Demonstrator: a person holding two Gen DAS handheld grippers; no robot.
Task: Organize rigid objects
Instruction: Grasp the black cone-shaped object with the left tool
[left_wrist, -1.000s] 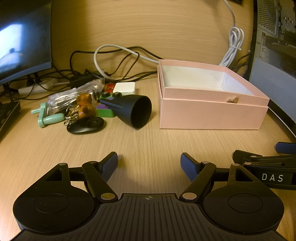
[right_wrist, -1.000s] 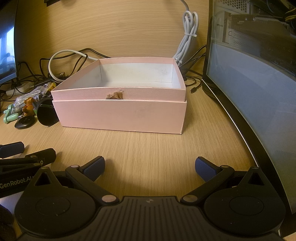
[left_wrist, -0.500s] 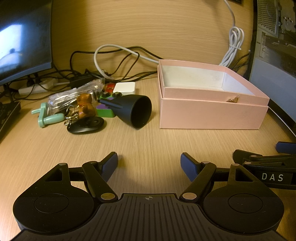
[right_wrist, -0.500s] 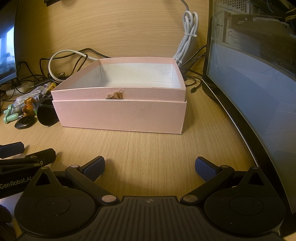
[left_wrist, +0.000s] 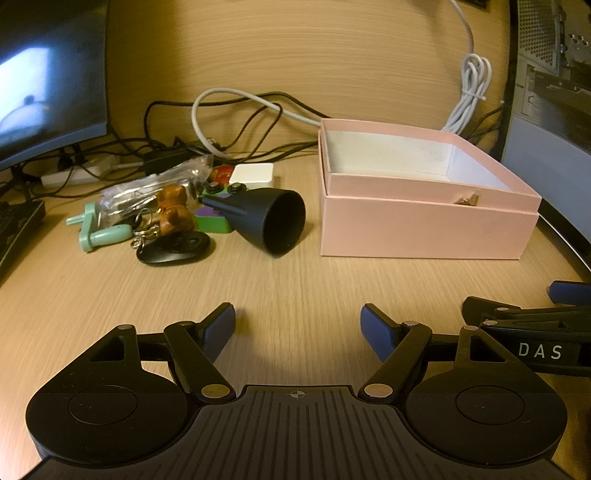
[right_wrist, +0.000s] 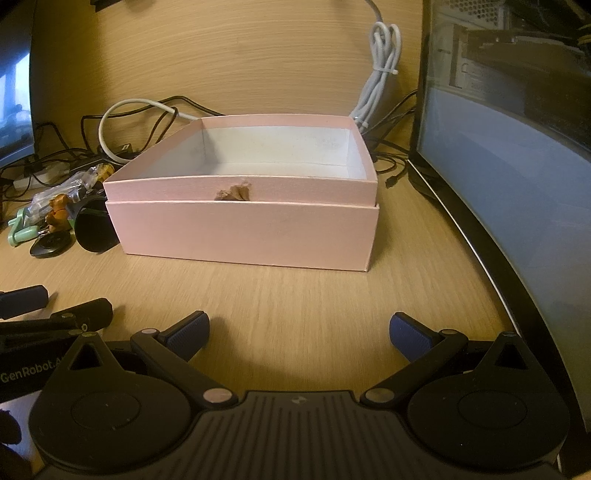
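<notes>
While you hold both tools low over the desk (left_wrist: 295, 280), left gripper (left_wrist: 297, 322) & right gripper (right_wrist: 299, 329) have jaws apart, gripping nothing. Pink box (right_wrist: 251, 225) sits ahead; black cone (left_wrist: 271, 219) lies w/ small items just left of it.

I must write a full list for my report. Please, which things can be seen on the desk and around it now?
box: 1, pink, open, desk centre
funnel-shaped piece: 1, black, on its side, left of box
bear keychain: 1, brown, in the pile
key fob: 1, black, pile front
plastic handle: 1, mint green, pile left
block: 1, green and purple, behind funnel
white case: 1, pile rear
clear bag: 1, pile rear
cables: several, black and grey, by wall
monitors: 2, both sides
left tongs: open, empty
right tongs: open, empty
</notes>
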